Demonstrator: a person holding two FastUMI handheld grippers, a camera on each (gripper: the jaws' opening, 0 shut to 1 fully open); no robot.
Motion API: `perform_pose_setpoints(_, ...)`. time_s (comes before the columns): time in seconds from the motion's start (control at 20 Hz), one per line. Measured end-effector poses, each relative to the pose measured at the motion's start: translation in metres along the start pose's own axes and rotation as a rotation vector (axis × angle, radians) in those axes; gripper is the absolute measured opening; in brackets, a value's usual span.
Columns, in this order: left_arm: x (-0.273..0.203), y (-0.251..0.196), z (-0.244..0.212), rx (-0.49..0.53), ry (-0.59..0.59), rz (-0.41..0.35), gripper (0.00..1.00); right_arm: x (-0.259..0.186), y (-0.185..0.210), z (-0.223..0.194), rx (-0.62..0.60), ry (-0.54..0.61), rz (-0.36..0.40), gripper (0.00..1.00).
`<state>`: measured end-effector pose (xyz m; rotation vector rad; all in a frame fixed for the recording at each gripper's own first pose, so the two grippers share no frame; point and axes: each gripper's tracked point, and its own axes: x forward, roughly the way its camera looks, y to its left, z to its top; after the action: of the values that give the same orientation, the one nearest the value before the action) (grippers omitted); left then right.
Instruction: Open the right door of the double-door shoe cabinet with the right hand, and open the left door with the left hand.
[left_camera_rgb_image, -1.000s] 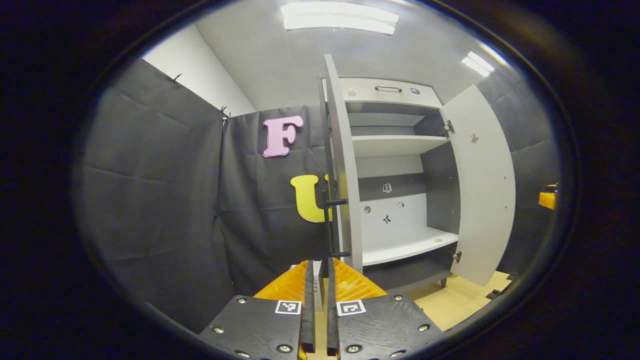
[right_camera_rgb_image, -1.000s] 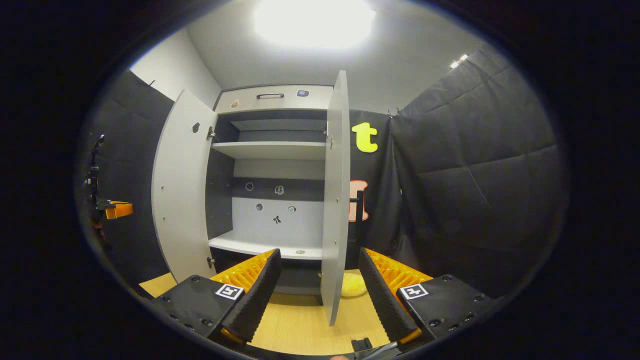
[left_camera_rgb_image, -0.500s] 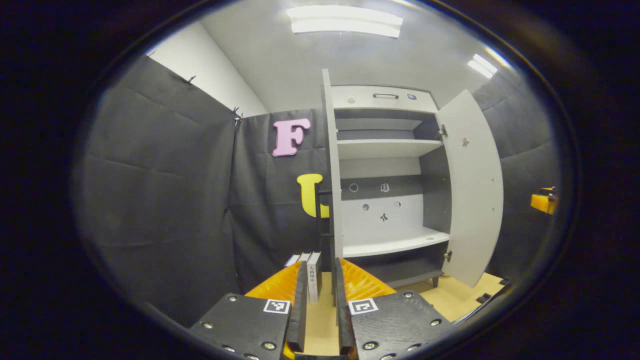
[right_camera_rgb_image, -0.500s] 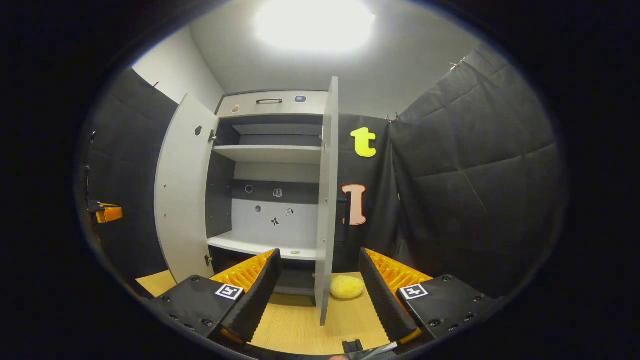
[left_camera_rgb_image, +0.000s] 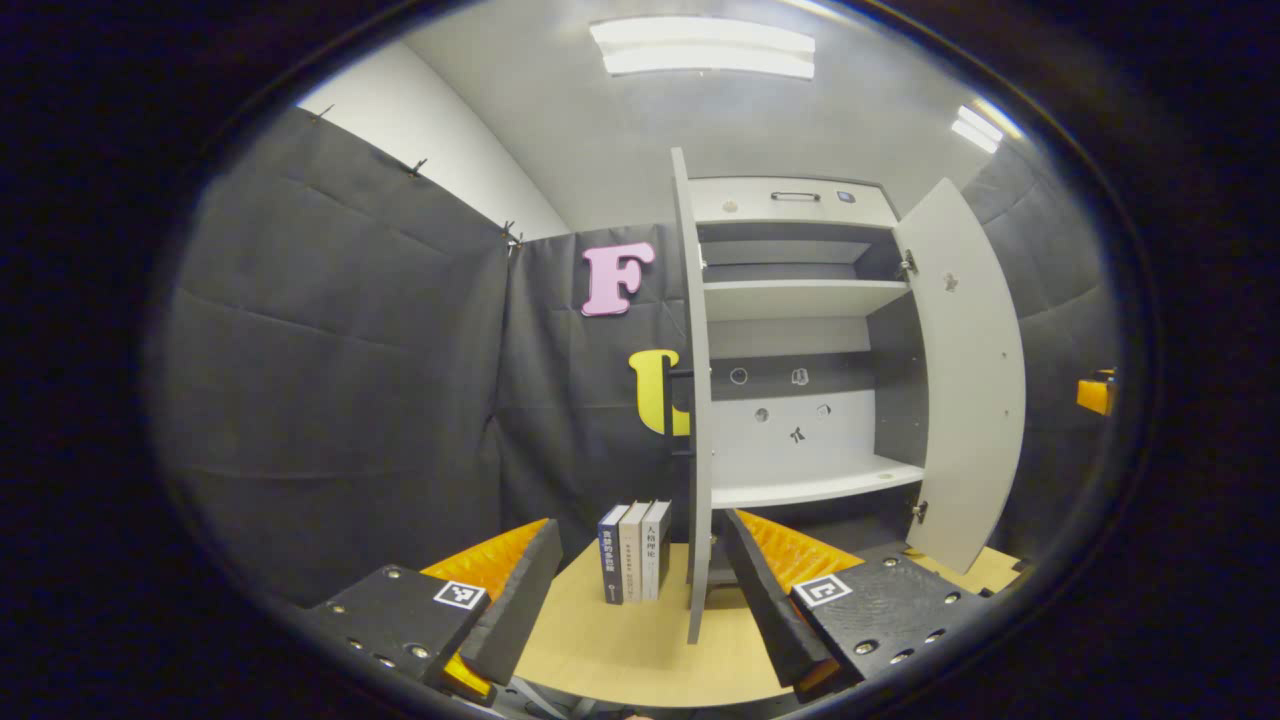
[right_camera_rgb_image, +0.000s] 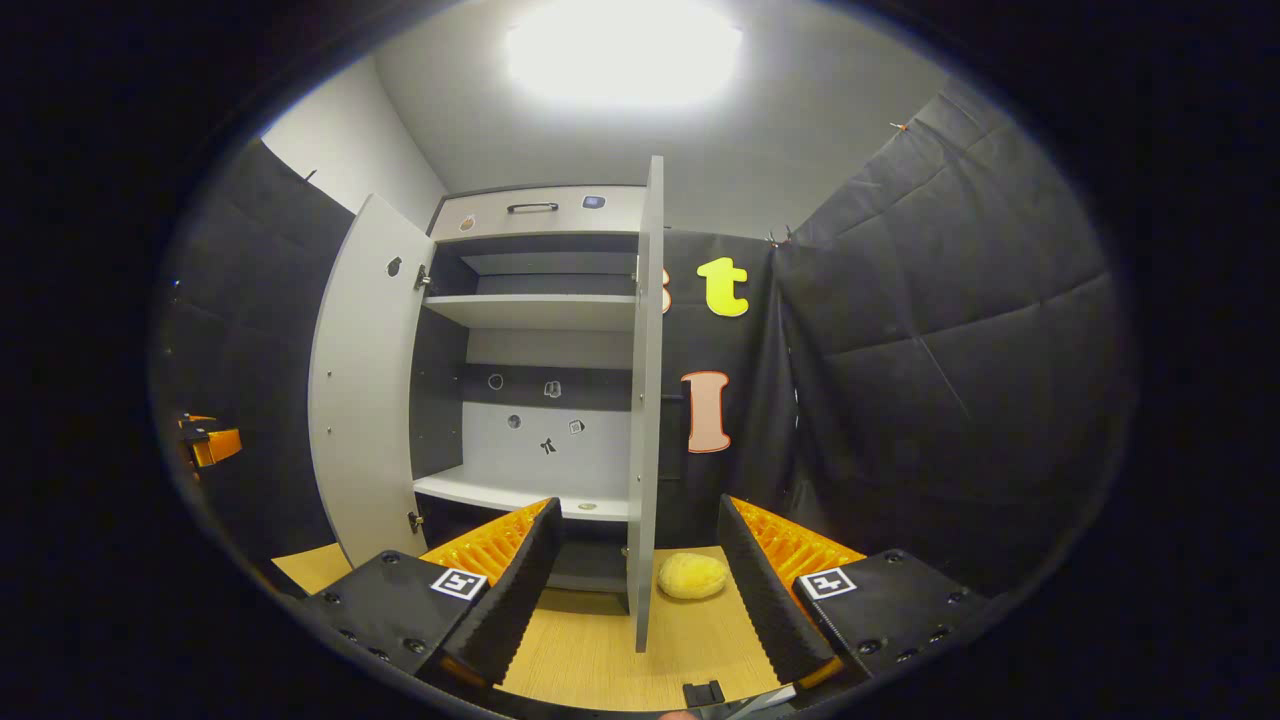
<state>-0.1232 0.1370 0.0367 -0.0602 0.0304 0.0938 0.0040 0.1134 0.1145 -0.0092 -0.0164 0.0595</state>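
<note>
Left gripper view: the left gripper (left_camera_rgb_image: 640, 600) is released, straddling the left door (left_camera_rgb_image: 697, 400) edge untouched; right gripper (right_camera_rgb_image: 635, 590) likewise released around the right door (right_camera_rgb_image: 648, 400).

Left gripper (left_camera_rgb_image: 640, 600) jaws spread wide, gripping nothing. Right gripper (right_camera_rgb_image: 640, 590) jaws likewise wide apart, empty.

three books (left_camera_rgb_image: 631, 552) standing up side by side on the wooden floor (left_camera_rgb_image: 620, 640), a soft yellow lump (right_camera_rgb_image: 692, 576) lying on the floor, long bright lights (left_camera_rgb_image: 705, 46) on the grey ceiling (left_camera_rgb_image: 620, 130), a white wall (left_camera_rgb_image: 430, 125) behind the black cloth
</note>
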Motion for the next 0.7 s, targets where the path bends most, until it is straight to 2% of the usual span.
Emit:
perform_pose_setpoints(0.35,-0.001,-0.004,0.005,0.033,-0.008,0.005,0.95,0.003,-0.011,-0.005,0.02,0.009,-0.012,0.98)
perform_pose_setpoints(0.4,0.0,-0.005,0.005,0.042,-0.012,0.003,0.95,0.004,-0.011,-0.006,0.021,0.012,-0.012,0.95)
perform_pose_setpoints(0.7,0.0,-0.01,0.008,0.062,-0.017,0.001,0.95,0.009,-0.016,-0.009,0.024,0.018,-0.015,0.97)
